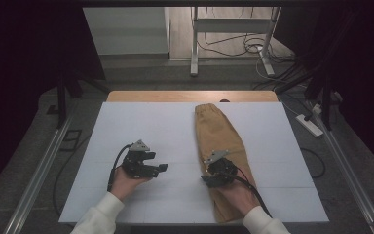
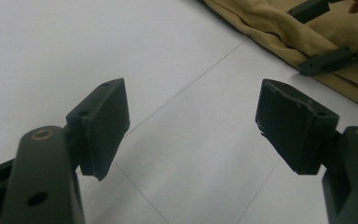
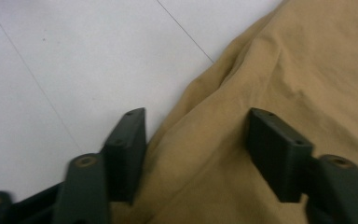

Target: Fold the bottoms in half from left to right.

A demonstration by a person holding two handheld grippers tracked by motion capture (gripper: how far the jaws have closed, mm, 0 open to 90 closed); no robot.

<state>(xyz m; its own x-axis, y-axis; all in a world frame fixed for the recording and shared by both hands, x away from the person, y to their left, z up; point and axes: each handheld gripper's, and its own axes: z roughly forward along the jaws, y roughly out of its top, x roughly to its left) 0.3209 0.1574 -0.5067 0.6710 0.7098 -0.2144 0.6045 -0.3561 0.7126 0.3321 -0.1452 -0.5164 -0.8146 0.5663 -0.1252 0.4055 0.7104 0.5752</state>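
A long tan garment (image 1: 221,146), folded into a narrow strip, lies flat on the white table (image 1: 141,126), right of the middle. Its long axis runs from the person's edge toward the far edge, tilting slightly left as it goes away; the gathered elastic waistband is the far end, close to the wooden strip (image 1: 165,96) at the back of the table, and the near end reaches almost to the front edge.

The right gripper (image 1: 208,178) sits low over the garment's left border, about two thirds of the way toward the person. In the right gripper view its jaws straddle that rumpled edge (image 3: 200,140): one pad (image 3: 128,149) is at the border where cloth meets white table, the other (image 3: 277,149) is over the cloth. There is a clear gap between them and I cannot see the pads pinching the fabric.

The left gripper (image 1: 161,167) rests on bare table well to the left of the garment, pointing across toward it. Its jaws stand wide apart with nothing between them, just the white surface and a seam line (image 2: 186,88)
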